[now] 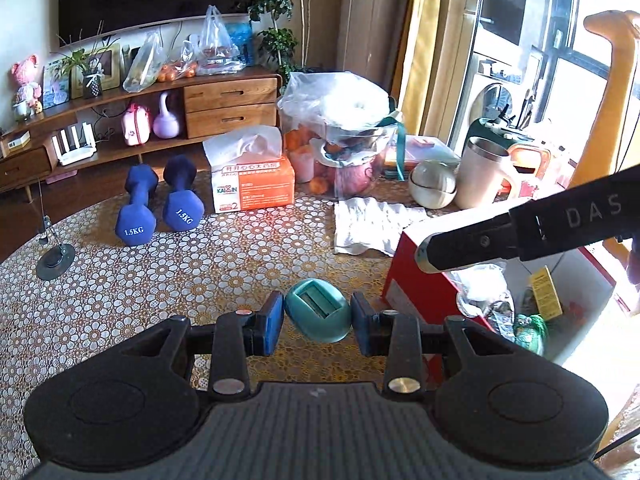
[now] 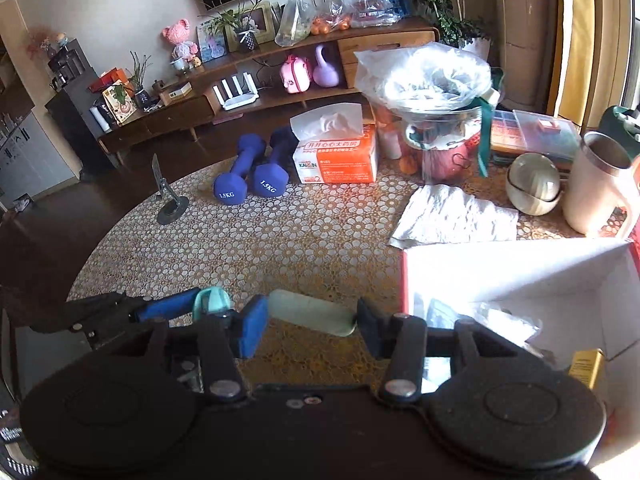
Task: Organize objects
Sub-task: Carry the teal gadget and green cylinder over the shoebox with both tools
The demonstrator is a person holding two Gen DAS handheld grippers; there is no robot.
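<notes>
While my left gripper [image 1: 318,322] pinches a small teal case [image 1: 319,314] at lower centre of its view, my right gripper [image 2: 312,326] clamps a pale green bottle [image 2: 312,316] above the flowered tablecloth [image 2: 280,240]. Both sit just left of the red box [image 2: 520,272] at the right edge

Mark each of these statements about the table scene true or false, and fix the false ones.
1. The left gripper holds a teal oval object. True.
2. The right gripper is empty. False: its fingers clamp a pale green cylinder.
3. Two blue dumbbells lie on the patterned tablecloth. True.
4. The tissue box stands inside the red box. False: it stands on the tablecloth beside the dumbbells.
5. The cream mug lies on its side. False: it stands upright.
</notes>
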